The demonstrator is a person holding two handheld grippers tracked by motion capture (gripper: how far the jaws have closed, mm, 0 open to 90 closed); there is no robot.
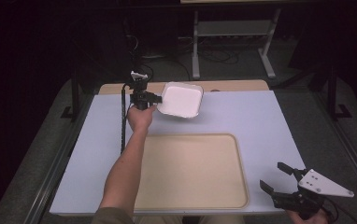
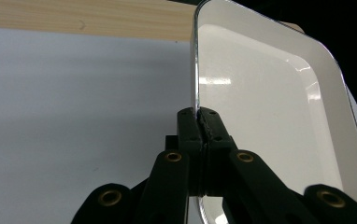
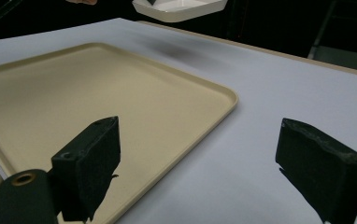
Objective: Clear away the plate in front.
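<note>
A white rectangular dish (image 1: 182,99) hangs above the far part of the table, tilted. My left gripper (image 1: 155,98) is shut on its left rim. In the left gripper view the black jaws (image 2: 200,123) pinch the thin edge of the dish (image 2: 270,102), whose glossy inside faces right. A large beige tray (image 1: 190,170) lies empty at the table's near middle. My right gripper (image 1: 272,177) rests at the near right corner, open with nothing between its fingers. In the right gripper view the open gripper (image 3: 204,158) looks over the tray (image 3: 74,102), with the dish (image 3: 181,9) in the air at the top.
The table has a pale blue-white top (image 1: 260,121) with a wooden strip (image 1: 232,85) along its far edge. A black cable (image 1: 123,121) hangs from the left gripper. A metal stand (image 1: 232,37) sits on the dark floor beyond the table.
</note>
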